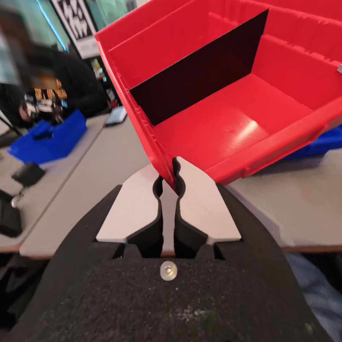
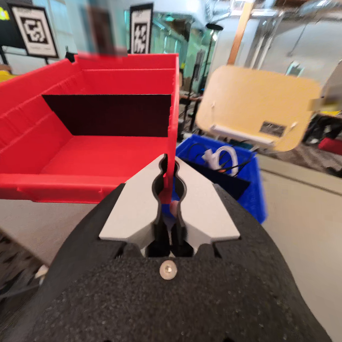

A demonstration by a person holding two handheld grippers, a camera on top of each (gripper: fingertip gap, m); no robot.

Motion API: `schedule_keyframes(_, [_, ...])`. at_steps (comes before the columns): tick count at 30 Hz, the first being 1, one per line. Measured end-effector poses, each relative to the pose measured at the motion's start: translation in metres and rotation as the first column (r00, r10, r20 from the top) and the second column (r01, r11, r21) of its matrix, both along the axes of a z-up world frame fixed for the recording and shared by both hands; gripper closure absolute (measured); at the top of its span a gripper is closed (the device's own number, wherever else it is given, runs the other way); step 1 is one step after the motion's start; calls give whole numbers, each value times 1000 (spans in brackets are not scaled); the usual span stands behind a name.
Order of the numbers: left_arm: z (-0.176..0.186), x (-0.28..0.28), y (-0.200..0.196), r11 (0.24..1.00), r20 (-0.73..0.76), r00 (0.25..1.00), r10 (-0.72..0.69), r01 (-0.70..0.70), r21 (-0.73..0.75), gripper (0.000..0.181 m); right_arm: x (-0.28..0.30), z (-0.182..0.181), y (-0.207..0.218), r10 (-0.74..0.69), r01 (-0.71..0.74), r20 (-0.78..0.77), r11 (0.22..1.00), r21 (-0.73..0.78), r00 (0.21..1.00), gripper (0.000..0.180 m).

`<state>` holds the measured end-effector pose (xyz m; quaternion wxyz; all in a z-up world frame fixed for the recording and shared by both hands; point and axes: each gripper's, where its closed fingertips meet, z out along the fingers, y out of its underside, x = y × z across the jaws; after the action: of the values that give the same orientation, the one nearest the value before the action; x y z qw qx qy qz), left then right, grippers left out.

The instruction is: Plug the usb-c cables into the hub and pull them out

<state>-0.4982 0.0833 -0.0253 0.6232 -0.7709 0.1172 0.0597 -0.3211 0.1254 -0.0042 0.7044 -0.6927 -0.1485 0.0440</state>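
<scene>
A red plastic bin (image 1: 231, 129) with a black divider (image 1: 194, 74) fills both views, and its near compartment shows bare red floor. My left gripper (image 1: 171, 172) is shut on the bin's left side wall near the front corner, and the bin looks tilted in the left wrist view. My right gripper (image 2: 170, 166) is shut on the right side wall of the same red bin (image 2: 92, 157), in front of its divider (image 2: 114, 114). A coiled white cable (image 2: 225, 159) and thin black cables lie in a blue bin (image 2: 251, 185) just right of the red one. No hub shows.
The grey table (image 1: 92, 175) runs under the bin, with its front edge close below my grippers. Another blue bin (image 1: 51, 140) and dark objects sit at the far left. A tan chair (image 2: 255, 103) stands behind the blue bin. Marker boards stand at the back. There is about 20 centimeters between the tips of the two grippers.
</scene>
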Motion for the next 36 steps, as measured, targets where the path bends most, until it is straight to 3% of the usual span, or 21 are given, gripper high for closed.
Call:
schedule_keyframes(5, [89, 92, 47, 983, -64, 991, -121, 129, 134, 174, 96, 77, 12, -133, 141, -73, 984, 108, 988, 176])
schedule_keyframes(9, [107, 210, 87, 949, -75, 961, -266, 274, 157, 175, 210, 93, 20, -264, 279, -150, 956, 91, 953, 176])
schedule_keyframes(11, [85, 281, 99, 923, -56, 931, -360, 364, 126, 174, 278, 75, 24, -328, 341, -153, 938, 61, 932, 176])
schedule_keyframes(13, [39, 348, 109, 909, -64, 909, -411, 414, 43, 173, 345, 39, 28, -361, 365, -142, 931, 6, 922, 176])
schedule_keyframes(18, [-58, 454, 113, 890, -12, 896, -444, 440, -124, 174, 458, -93, 32, -462, 445, 8, 850, -283, 887, 176])
schedule_keyframes(21, [-90, 470, 116, 876, 48, 896, -442, 443, -191, 175, 479, -116, 33, -441, 406, -12, 835, -371, 897, 176])
schedule_keyframes(24, [-99, 467, 125, 894, 30, 911, -412, 410, -181, 175, 478, -126, 40, -438, 391, -25, 825, -409, 899, 176])
schedule_keyframes(28, [-117, 464, 124, 861, 112, 903, -416, 430, -272, 172, 476, -142, 51, -471, 463, 90, 782, -418, 878, 174])
schedule_keyframes(30, [-104, 458, 110, 842, 123, 882, -455, 471, -264, 160, 472, -143, 52, -470, 453, 77, 775, -440, 879, 175])
schedule_keyframes(33, [-72, 437, 68, 769, 124, 807, -578, 589, -246, 159, 472, -143, 52, -464, 444, 64, 786, -429, 883, 176])
schedule_keyframes(36, [-45, 378, 51, 759, 146, 795, -589, 606, -238, 154, 480, -142, 53, -499, 477, 67, 770, -424, 864, 172])
